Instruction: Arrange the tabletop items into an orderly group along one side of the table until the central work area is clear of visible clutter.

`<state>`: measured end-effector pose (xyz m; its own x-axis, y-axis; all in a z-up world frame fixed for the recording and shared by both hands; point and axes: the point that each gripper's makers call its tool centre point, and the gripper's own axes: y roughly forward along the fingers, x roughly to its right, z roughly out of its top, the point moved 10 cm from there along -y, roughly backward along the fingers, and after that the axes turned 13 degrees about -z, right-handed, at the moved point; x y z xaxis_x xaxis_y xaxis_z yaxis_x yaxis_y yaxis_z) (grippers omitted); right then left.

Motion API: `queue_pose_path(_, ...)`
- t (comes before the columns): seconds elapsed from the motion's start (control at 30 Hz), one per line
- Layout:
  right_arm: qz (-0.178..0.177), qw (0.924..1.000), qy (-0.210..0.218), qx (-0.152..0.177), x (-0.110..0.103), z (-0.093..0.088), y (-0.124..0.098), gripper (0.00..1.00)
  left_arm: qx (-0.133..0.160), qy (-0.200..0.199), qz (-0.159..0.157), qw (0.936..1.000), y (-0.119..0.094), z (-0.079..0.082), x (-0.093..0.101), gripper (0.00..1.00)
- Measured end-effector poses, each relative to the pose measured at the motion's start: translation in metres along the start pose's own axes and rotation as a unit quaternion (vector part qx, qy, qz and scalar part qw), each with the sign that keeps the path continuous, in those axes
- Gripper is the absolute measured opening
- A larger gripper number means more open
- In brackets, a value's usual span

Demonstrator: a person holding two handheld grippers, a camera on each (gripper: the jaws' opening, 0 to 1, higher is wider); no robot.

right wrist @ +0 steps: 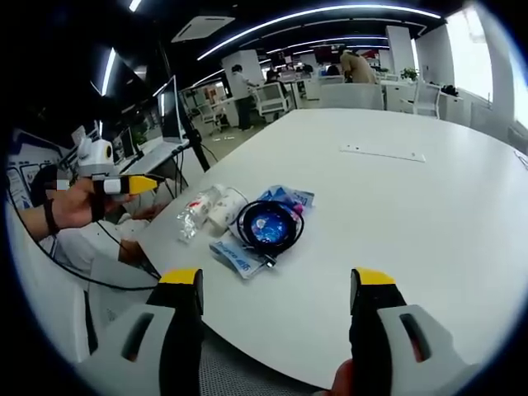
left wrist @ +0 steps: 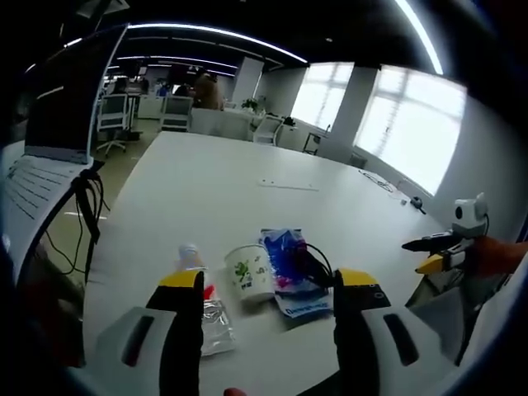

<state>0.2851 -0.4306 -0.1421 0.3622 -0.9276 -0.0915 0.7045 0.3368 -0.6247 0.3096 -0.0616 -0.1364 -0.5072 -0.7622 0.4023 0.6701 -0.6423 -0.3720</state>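
Hovering: both tongs [left wrist: 268,285] [right wrist: 276,285] wide open, empty | 1 cup [left wrist: 250,271] | 1 bottle [left wrist: 204,293] | 1 cable coil [right wrist: 271,223]

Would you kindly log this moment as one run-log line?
left gripper: open, above items | right gripper: open, off items | paper cup, plastic bottle, blue packet, black cable: clustered at table edge

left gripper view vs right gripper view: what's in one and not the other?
Left gripper view alone: an open laptop at the table's left edge, and print on the paper cup standing between the bottle and the packet.

Right gripper view alone: a coiled black cable lying in a full ring on the blue packet, and a hand holding the left gripper.

Shared: white table, crumpled plastic bottle, cup, packet, a thin white strip farther out, and office desks behind. Both grippers, left and right, open and empty.
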Motion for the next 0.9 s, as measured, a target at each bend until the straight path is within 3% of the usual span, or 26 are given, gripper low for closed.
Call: queue_pose_path(0.9, -0.013, 0.9999, 0.008, -0.007, -0.006, -0.007, -0.012, 0.73, -0.033, -0.042, 0.042, 0.9977, 0.008, -0.018, -0.046, 0.60)
